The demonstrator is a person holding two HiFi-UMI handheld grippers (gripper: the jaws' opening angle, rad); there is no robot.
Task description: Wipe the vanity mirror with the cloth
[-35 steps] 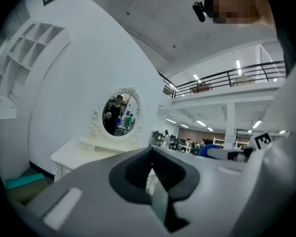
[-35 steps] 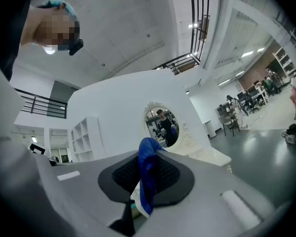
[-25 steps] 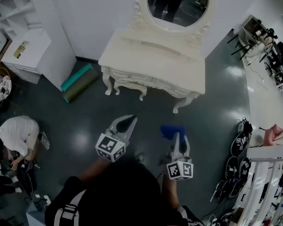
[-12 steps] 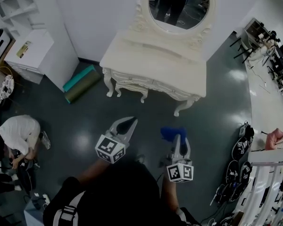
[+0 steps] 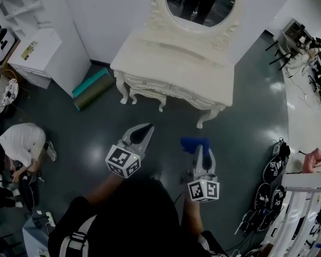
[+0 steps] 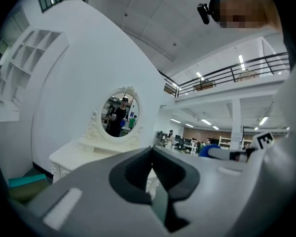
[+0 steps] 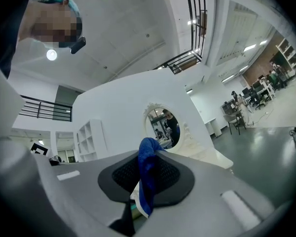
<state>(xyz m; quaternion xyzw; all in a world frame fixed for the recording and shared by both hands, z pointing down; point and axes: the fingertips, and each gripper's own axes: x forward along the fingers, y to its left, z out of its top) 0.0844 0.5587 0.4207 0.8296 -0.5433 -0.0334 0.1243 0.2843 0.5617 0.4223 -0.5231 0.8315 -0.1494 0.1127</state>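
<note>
Head view — floor (image 5: 176,123) between vanity table (image 5: 174,63) and right claw (image 5: 199,148) with cloth (image 5: 194,142)

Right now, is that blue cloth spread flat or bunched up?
Bunched up: the blue cloth hangs crumpled, pinched between the right gripper's shut jaws, not spread out.

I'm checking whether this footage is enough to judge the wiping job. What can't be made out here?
- Mirror: its top is cut off by the head view's upper edge. In both gripper views it is too small to show smudges.
- Cloth: mostly pinched inside the right gripper, so its full size is hidden.
- Vanity table: in the head view, its own top hides its rear legs.
</note>
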